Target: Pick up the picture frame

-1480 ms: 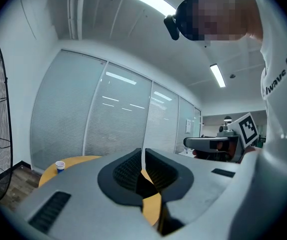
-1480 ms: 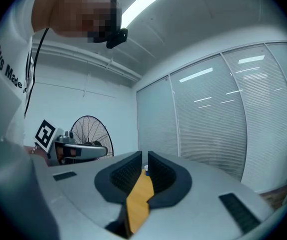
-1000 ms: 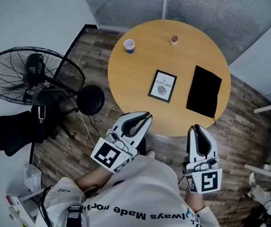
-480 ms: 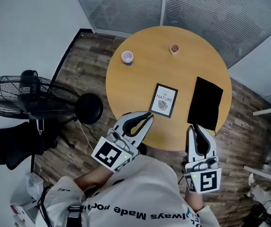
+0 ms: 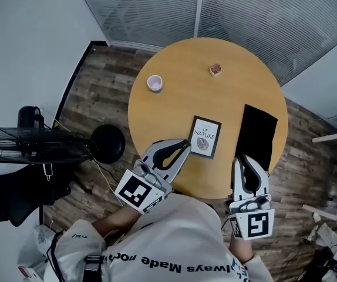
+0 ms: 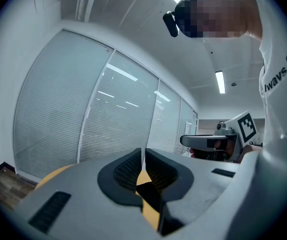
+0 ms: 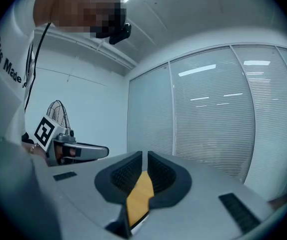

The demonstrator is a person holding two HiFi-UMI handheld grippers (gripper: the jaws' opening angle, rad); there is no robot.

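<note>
Wood-plank floor (image 5: 95, 93) here, slatted blinds (image 5: 245, 10) along the far side, and in the middle a round wooden table (image 5: 174, 107), the biggest thing in play. Off to the left on the floor, a black cage fan (image 5: 33, 145), with a round black base (image 5: 107, 143) between it and the table. On the right side of the table lies a flat black sheet (image 5: 256, 135), reaching right to the near edge. Now the tools: the left gripper (image 5: 180, 147) is over the near rim, tips pointing at the table, and its own view (image 6: 143, 161) shows the jaws pressed together to a thin slit, with nothing between them. The right gripper (image 5: 246, 160) sits at the near end of the black sheet, and its view (image 7: 144, 166) shows the same: jaws clenched, gripping nothing. The picture frame (image 5: 204, 136) lies flat on the near half of the table, just left of the black sheet, its near left corner right beside the left gripper's tips, ungrasped. Further out, a small cup (image 5: 154, 83) stands at the left, and a tiny brown item (image 5: 215, 70) sits towards the far edge.
</note>
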